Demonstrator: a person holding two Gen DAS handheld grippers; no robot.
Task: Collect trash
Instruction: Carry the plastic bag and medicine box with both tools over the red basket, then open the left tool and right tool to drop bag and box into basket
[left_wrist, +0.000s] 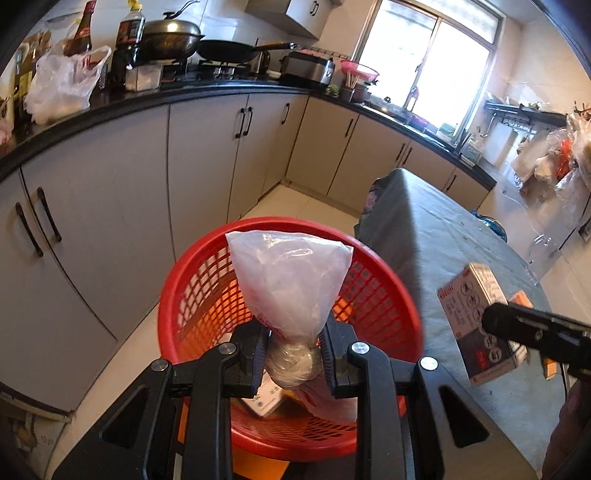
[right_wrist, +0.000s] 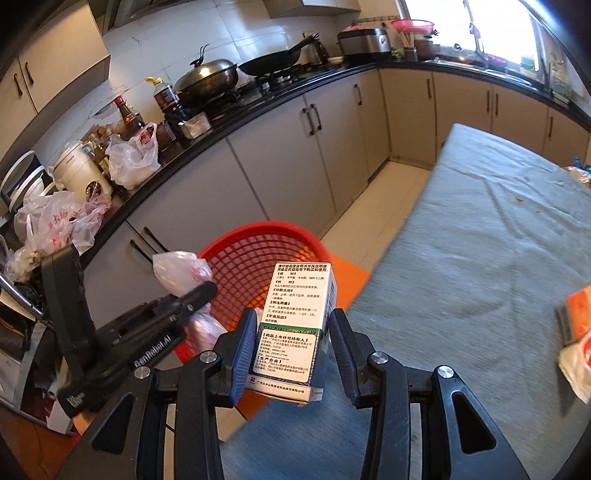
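A red mesh basket (left_wrist: 207, 288) (right_wrist: 255, 251) stands on the floor beside the table. My left gripper (left_wrist: 293, 332) is shut on a knotted clear plastic bag (left_wrist: 291, 273), which sticks up over the basket's mouth. From the right wrist view, that bag (right_wrist: 177, 269) and the left gripper (right_wrist: 199, 291) show left of the basket. My right gripper (right_wrist: 291, 314) is shut on a white medicine box (right_wrist: 295, 321) printed with text, held at the table's near-left corner, short of the basket. The same box (left_wrist: 476, 317) appears at the right in the left wrist view.
A table under a grey cloth (right_wrist: 480, 251) fills the right. An orange packet and a white wrapper (right_wrist: 580, 332) lie at its right edge. Grey cabinets with a black counter (left_wrist: 207, 92) run behind, holding plastic bags, bottles, pots. Paper and wrappers (left_wrist: 269, 398) lie inside the basket.
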